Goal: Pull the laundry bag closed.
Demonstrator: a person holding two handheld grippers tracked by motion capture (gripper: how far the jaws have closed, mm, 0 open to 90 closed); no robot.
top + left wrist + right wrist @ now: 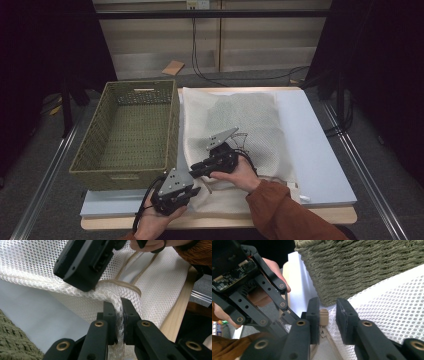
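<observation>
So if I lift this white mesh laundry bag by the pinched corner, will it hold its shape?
Probably not. The white mesh laundry bag looks floppy: its netting bunches into a fold where the left gripper pinches it. It likely weighs little, lying flat and thin. The beige zipper pull between the right gripper's open fingers may slip.

A green woven basket [131, 132] stands on the left of the table [320, 150], open and with nothing in it, a slot handle cut into its far wall. Its side shows close up in the right gripper view [362, 267], and a corner in the left gripper view [15, 342]. The table has a pale top and a wooden front edge [220, 220]. Behind it, a flat brown piece [173, 67] lies on the floor, and black cables [240, 79] hang down the wall and run across the floor.
</observation>
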